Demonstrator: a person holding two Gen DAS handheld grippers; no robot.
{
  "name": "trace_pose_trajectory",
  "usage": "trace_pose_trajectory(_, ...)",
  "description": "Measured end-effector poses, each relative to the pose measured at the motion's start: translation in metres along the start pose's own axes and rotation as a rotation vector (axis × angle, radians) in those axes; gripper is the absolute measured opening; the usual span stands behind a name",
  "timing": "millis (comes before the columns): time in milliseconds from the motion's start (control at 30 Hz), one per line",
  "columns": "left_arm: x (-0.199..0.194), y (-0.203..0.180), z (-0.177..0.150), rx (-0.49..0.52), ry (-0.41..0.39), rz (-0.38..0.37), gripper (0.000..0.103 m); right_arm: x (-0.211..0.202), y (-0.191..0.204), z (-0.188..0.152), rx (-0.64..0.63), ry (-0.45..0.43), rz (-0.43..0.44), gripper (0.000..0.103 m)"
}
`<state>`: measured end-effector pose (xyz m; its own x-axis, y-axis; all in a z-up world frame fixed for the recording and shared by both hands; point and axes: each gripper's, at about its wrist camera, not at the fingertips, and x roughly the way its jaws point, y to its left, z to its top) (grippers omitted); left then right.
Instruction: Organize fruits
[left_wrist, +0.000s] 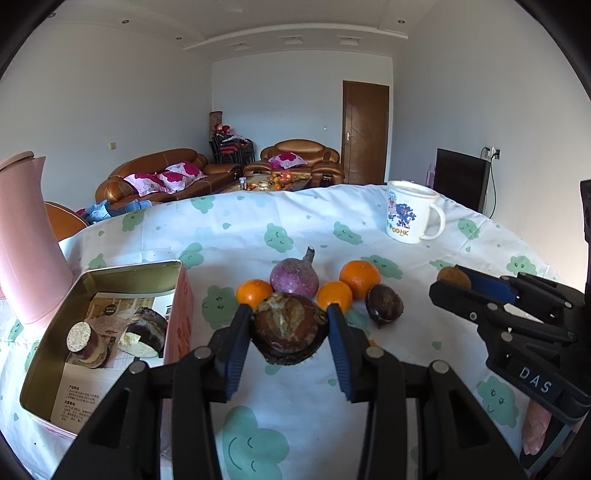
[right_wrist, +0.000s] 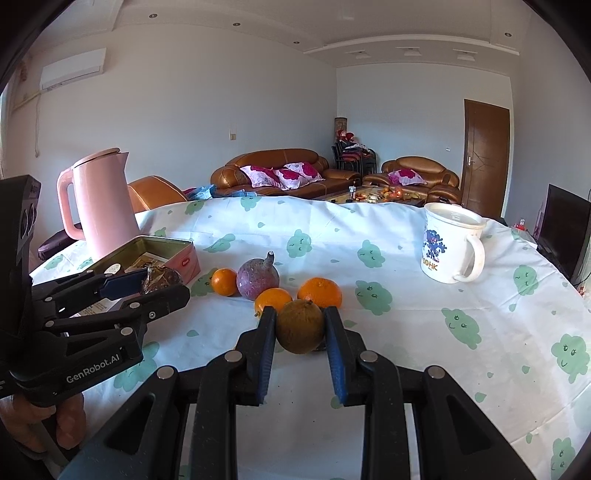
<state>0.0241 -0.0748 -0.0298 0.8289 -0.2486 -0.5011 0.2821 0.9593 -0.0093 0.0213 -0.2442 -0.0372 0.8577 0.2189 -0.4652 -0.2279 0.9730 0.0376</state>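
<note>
My left gripper (left_wrist: 290, 314) is shut on a dark brown dried-looking fruit (left_wrist: 290, 330) and holds it above the cloth. My right gripper (right_wrist: 300, 314) is shut on a round brown fruit (right_wrist: 300, 326); it also shows in the left wrist view (left_wrist: 453, 277). On the table lie three oranges (left_wrist: 253, 292) (left_wrist: 334, 295) (left_wrist: 359, 277), a purple fruit with a stem (left_wrist: 294, 277) and a dark passion fruit (left_wrist: 383, 301). An open tin box (left_wrist: 110, 275) with cut fruit pieces stands at the left.
A pink kettle (right_wrist: 101, 206) stands behind the tin box (right_wrist: 173, 251). A white printed mug (right_wrist: 448, 243) stands at the back right. The table (right_wrist: 406, 332) has a white cloth with green clouds. Sofas and a door are behind.
</note>
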Motion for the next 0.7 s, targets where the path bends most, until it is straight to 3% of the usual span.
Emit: trace_pose_trajectory(700,-0.012,-0.001,0.0,0.019,-0.049,0.036,0.042,-0.002,0.007,0.002,-0.03,-0.017,0.001,0.028)
